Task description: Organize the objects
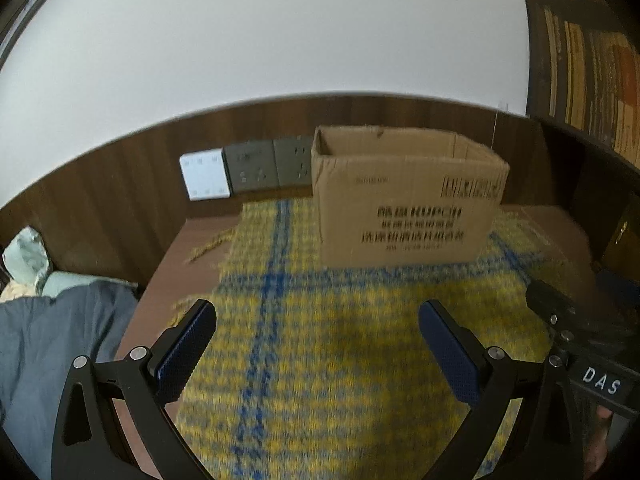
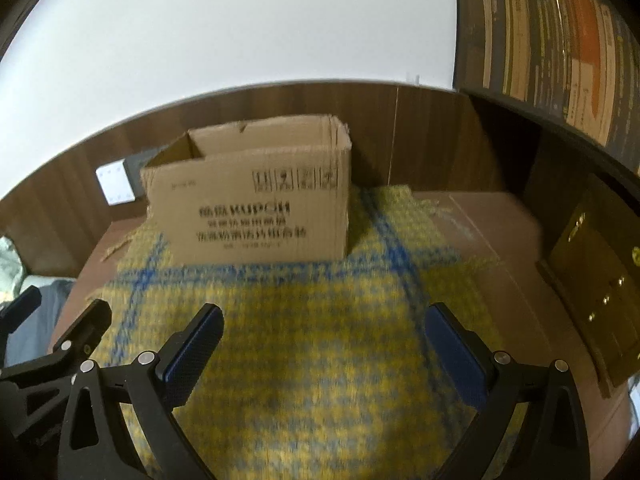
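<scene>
Yellow-and-blue checked cloth [image 1: 340, 340] covers the table, an open cardboard box [image 1: 404, 200] at its far side — both grippers' jaws spread wide, empty — sorting apparently not yet begun.

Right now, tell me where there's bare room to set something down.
The yellow-and-blue cloth lies bare between the cardboard box and both open grippers. The brown tabletop right of the cloth is bare too. The far edge is crowded by the box.

My brown table [image 1: 160, 280] fills the lower frame, a yellow-and-blue checked cloth [image 1: 320, 340] spread directly on it; the open cardboard box [image 1: 404, 208] sits on the cloth, upper centre.
</scene>
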A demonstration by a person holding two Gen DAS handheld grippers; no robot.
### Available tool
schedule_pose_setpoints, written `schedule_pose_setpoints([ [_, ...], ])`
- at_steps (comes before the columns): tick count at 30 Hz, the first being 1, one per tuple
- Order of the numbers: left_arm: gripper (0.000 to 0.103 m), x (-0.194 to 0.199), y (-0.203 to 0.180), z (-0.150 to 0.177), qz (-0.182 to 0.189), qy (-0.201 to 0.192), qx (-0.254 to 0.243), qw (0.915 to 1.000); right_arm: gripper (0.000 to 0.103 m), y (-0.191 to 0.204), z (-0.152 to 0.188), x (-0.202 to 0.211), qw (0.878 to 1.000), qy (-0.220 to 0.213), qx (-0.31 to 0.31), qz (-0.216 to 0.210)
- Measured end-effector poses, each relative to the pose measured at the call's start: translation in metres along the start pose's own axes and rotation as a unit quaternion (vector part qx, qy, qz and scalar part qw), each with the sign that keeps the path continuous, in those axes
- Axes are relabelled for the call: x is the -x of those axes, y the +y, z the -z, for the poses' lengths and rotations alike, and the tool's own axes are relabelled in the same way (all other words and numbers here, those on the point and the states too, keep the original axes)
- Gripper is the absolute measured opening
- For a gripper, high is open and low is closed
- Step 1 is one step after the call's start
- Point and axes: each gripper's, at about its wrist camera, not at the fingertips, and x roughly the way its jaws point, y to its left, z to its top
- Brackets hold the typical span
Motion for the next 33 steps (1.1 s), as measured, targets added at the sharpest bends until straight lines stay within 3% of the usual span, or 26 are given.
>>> schedule_pose_setpoints([
  [9, 0.103, 0.000, 0.002, 0.021, 0.000, 0.018, -0.001, 0.9998, 0.101, -0.003, 0.025, -0.003, 1.000, 0.029, -0.003, -0.007],
  [33, 0.103, -0.004, -0.006, 0.036, 0.001, 0.049, -0.008, 0.9987, 0.101, -0.015, 0.042, -0.004, 0.999, 0.049, -0.016, -0.006],
])
